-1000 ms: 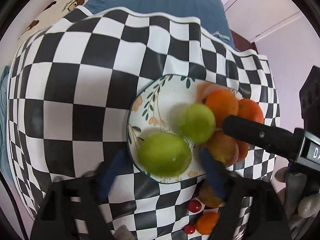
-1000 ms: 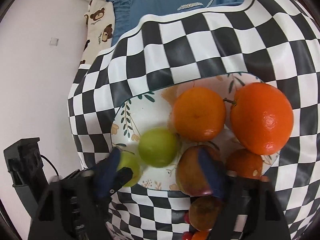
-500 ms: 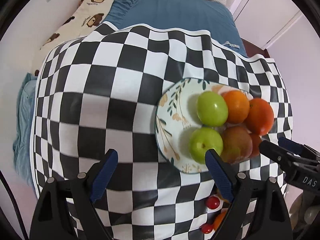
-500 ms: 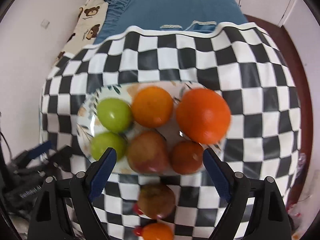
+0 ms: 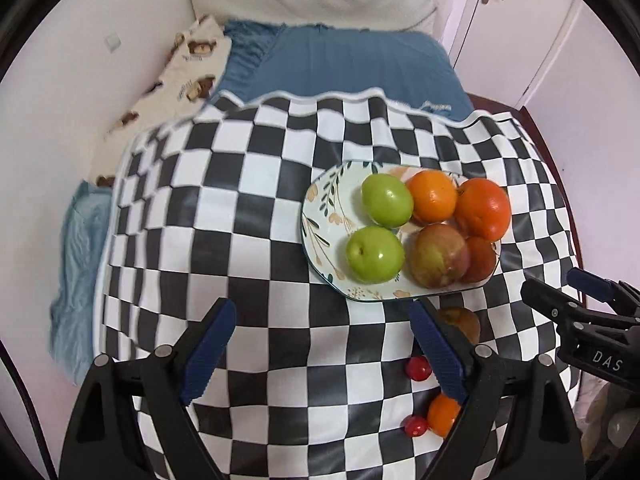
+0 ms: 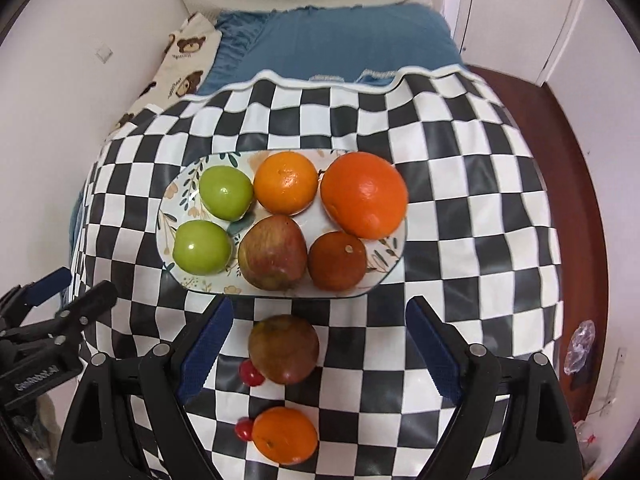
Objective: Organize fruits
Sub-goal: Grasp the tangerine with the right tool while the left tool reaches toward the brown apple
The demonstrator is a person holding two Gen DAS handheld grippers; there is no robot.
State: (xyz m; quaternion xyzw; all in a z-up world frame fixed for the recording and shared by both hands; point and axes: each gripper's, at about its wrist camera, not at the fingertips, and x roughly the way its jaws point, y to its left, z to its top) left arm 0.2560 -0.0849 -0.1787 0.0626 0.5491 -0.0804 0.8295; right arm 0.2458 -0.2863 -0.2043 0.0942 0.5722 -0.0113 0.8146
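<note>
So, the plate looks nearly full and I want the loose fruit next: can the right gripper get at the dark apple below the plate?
Probably yes: the right gripper is open, the dark apple lies between its fingers, nothing covering it.

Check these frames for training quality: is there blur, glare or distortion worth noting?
Left wrist view: fisheye bends the black-and-white checkered tablecloth outward, with smeared squares at its far-left edge; the two round green apples stay sharp. Right wrist view: crisp centre, small glare spots on the large glossy orange, squares warped toward the rim, dark vignette in the corners.
</note>
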